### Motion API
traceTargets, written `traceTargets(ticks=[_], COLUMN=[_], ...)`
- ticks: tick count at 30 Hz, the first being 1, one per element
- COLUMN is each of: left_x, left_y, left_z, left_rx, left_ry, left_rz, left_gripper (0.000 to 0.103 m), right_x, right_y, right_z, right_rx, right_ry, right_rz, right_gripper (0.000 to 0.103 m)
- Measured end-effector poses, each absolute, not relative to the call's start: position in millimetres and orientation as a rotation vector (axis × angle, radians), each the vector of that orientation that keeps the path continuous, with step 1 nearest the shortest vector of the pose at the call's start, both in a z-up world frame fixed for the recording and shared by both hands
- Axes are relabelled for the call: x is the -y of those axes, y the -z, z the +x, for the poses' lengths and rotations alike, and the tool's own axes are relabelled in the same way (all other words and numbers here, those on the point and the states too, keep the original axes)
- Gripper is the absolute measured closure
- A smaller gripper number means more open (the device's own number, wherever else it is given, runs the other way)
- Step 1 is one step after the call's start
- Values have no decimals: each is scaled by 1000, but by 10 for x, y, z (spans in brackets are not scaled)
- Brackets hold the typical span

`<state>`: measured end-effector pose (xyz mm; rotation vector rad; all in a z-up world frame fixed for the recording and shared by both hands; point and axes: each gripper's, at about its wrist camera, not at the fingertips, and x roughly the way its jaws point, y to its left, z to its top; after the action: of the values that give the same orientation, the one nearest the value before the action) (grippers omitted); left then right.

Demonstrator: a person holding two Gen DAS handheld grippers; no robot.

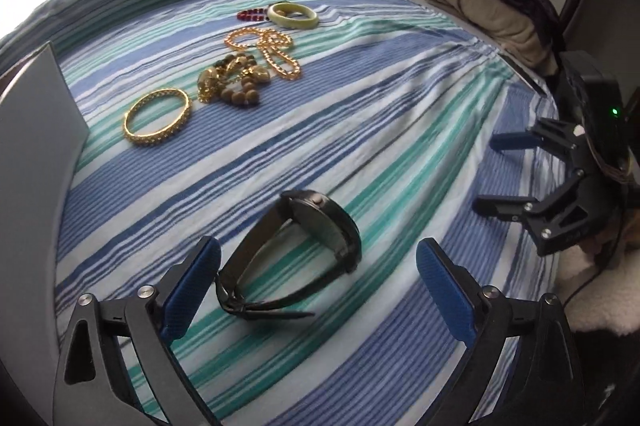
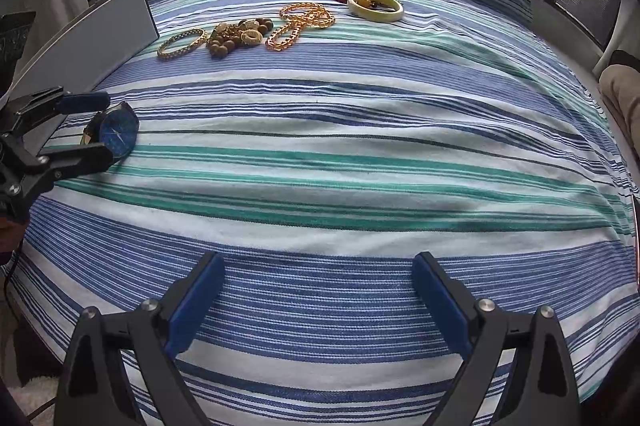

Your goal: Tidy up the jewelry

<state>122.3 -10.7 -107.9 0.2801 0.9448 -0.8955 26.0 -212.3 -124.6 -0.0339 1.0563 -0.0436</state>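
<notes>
Wristwatch between released tongs on striped bedspread; jewelry laid out beyond.

Left to right: a grey flat panel [image 1: 36,129] stands at the edge of the bedspread [image 1: 360,129]. Left gripper [image 1: 318,276] is released, jaws wide, with the dark wristwatch [image 1: 296,246] lying between them on its side, pads clear of it. Farther off lie a gold bangle [image 1: 157,117], a bead cluster [image 1: 234,79], a gold chain [image 1: 266,51], red beads [image 1: 252,14] and a cream bangle [image 1: 293,15] with small pieces inside its ring. Right gripper [image 2: 318,296] is released, empty, over bare cloth. Folded fabric [image 1: 484,13] lies far right.
</notes>
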Motion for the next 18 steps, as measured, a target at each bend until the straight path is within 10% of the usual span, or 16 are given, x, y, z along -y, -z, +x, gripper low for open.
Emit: traceTargets(ticks=[12, 15, 18], left_x=[313, 409, 303], left_y=[1074, 1156, 1156], left_z=[977, 953, 965], left_rx=[-924, -920, -930], left_ry=[731, 673, 639], left_rz=[321, 373, 285], left_gripper=[11, 49, 55], right_x=[2241, 2213, 2053], right_y=[917, 619, 372], right_z=[439, 653, 994], right_rx=[-1131, -1065, -978], right_ry=[-55, -126, -238], right_rz=[63, 59, 12], right_gripper=[6, 6, 6])
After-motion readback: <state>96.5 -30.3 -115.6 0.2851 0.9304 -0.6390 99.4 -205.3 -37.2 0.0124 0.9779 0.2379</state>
